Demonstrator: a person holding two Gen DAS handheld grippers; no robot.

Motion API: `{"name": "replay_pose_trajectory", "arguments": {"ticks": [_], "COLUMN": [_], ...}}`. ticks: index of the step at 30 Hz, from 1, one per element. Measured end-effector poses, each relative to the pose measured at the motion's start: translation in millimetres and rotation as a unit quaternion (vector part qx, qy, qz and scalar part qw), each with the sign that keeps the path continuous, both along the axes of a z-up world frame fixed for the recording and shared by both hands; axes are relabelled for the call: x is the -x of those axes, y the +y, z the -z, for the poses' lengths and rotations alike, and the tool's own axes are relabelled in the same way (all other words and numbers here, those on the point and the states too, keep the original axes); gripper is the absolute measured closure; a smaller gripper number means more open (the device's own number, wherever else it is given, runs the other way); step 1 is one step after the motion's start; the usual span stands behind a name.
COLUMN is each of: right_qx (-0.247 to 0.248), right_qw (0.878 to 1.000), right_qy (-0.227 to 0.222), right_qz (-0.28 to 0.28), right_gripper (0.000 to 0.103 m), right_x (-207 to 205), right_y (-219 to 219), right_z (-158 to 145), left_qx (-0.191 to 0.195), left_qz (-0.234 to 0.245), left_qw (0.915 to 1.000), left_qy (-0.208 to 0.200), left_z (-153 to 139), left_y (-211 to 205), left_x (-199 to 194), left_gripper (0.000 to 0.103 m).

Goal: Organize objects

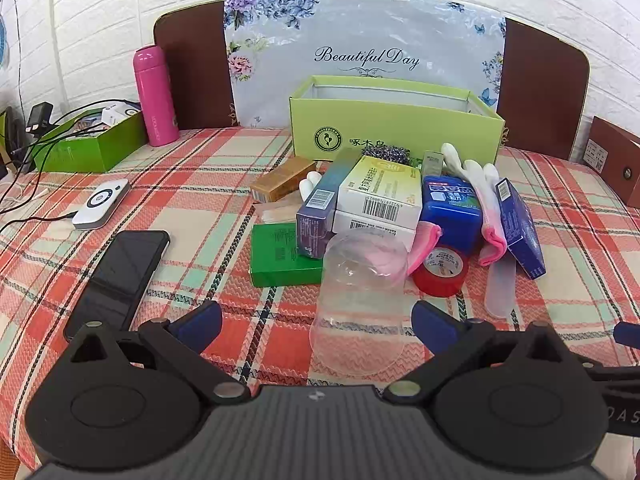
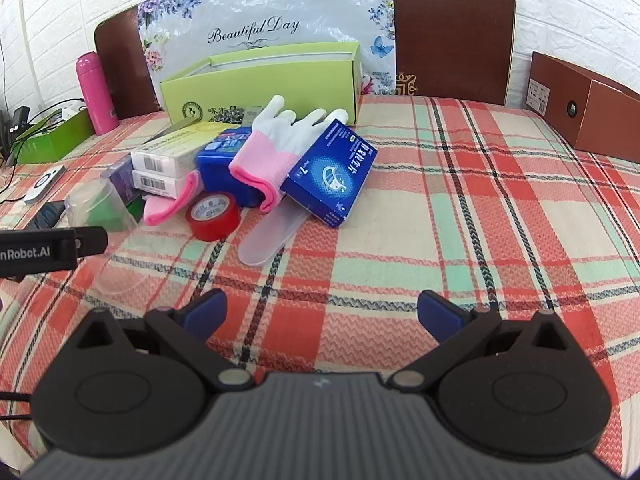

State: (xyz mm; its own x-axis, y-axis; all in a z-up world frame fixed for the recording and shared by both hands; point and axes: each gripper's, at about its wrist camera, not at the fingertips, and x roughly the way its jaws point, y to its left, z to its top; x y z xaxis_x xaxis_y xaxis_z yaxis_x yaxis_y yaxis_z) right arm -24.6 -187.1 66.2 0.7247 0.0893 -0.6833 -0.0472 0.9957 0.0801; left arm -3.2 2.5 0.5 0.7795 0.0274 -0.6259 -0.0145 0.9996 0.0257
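Left wrist view is filled at the bottom by the left gripper (image 1: pixel 316 326), whose jaws are spread wide and grip nothing. Everything is carried by a plaid-covered table (image 1: pixel 192 216). At the back, an open light-green box (image 1: pixel 394 128) is stood against a floral bag, and it is well apart from both grippers. In front of that box a heap of small things is gathered: 2 white cartons (image 1: pixel 380 196) stacked one on the other, a dark blue box (image 1: pixel 520 228) tilted on its edge, a green packet (image 1: pixel 282 256) and a pink-and-white glove (image 1: pixel 486 208). A clear plastic cup (image 1: pixel 358 300) is laid on its side just ahead of the left jaws, roughly midway between the 2 blue fingertips but not touched by either. A red tape roll (image 1: pixel 440 270) is set just right of the cup.

From the right wrist view, the right gripper (image 2: pixel 322 312) is seen with jaws equally wide and empty over bare cloth. The heap lies ahead and to their left, with the translucent spoon-like piece (image 2: pixel 270 236) nearest.
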Motion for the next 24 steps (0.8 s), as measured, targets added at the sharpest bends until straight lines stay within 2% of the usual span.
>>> {"name": "replay_pose_trajectory", "arguments": {"ticks": [24], "right_qx": [-0.001], "right_qw": [1.000], "right_qy": [0.016], "right_qz": [-0.002], "right_gripper": [0.000], "right_x": [-3.2], "right_y": [0.9], "right_z": [6.6], "left_qx": [0.004], "left_qz": [-0.002], "left_qw": [0.9999], "left_qy": [0.013], "left_z": [3.5], "left_y": [2.4], "left_x": [-4.5], "left_gripper": [0.000]}}
